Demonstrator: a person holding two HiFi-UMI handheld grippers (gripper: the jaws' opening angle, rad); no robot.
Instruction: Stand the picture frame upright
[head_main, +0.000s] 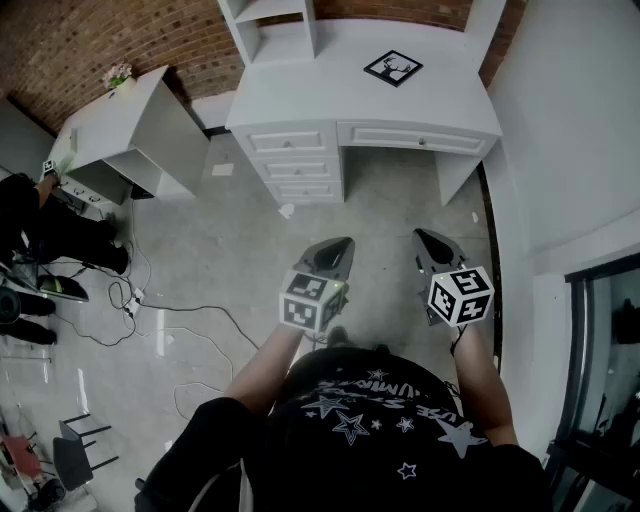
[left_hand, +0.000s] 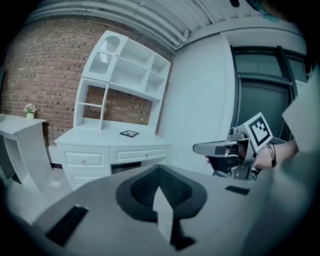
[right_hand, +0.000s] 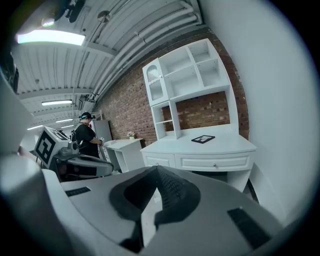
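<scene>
1. Nearest me: the left gripper (head_main: 340, 246) and right gripper (head_main: 428, 240) are side by side at waist height. Both sets of jaws are pressed together with nothing in them.
2. Next is bare floor (head_main: 380, 215) running up to the bench, so there's loads of room to walk in. The loose cables (head_main: 175, 310) are off to the left, well clear of that path.
3. The bench (head_main: 300, 100) has drawers (head_main: 297, 165) on its left half and a kneehole on the right. Its right end sits just beside the white wall (head_main: 570, 130), so I reckon the right elbow gets cramped there.
4. Furthest: the picture frame (head_main: 392, 67) lies flat on the bench top, right of centre and towards the back, near the white hutch (head_main: 280, 25).
5. What I'd worry about:
   - A flat, thin frame gives shut jaws nothing to bite.
   - Poking its edge probably just slides it towards the brick wall (head_main: 90, 45).
   - Tipping it up too quickly could knock it face-down again.
   - My guess is to come in from the front, where it's open.
</scene>
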